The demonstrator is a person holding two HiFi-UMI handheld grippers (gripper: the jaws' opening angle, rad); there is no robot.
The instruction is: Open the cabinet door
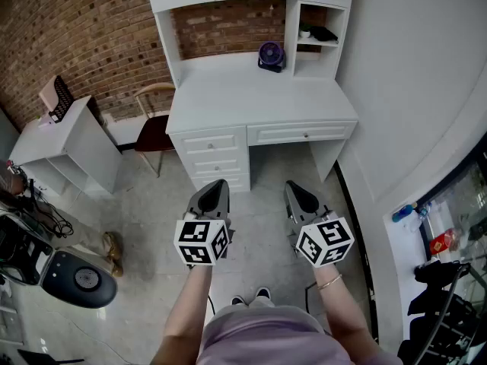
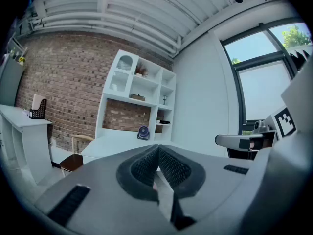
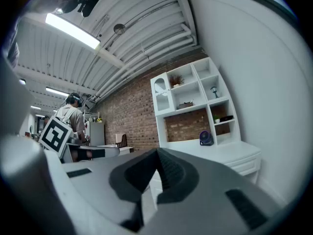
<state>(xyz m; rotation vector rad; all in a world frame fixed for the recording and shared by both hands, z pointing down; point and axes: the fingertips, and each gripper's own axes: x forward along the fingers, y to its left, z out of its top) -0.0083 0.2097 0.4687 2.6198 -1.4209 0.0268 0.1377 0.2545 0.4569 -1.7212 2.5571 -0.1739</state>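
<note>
I watch the person stand facing a white desk (image 1: 251, 101) with a white shelf hutch (image 1: 293, 21) on its back edge, both arms held out level. The left gripper (image 1: 219, 183) has its ribbed dark fingers pressed together with nothing between them. The right gripper (image 1: 295, 188) is the same, pinched to a point and empty. The white cabinet door with an arched glazed panel (image 2: 123, 72) sits in the hutch's upper left compartment. It looks closed and is well apart from both grippers.

To my eye this is the approach, with the door untouched. Doing it well means stepping up to the desk and lifting one gripper to the door's height, spreading its fingers before it arrives. It should then take the knob or free edge squarely and swing it along the hinge arc rather than tug straight back. I cannot make out a handle, nor which side is hinged.

The desk top lies between the person and the hutch, so the reach goes over it. A small purple fan (image 1: 271, 55) stands on the desk, to the right of the door's column. A wooden chair with a dark red seat (image 1: 154, 134) is tucked just beside the desk's left side. A white side table (image 1: 72, 139) stands further left by the red brick wall (image 1: 84, 29).
</note>
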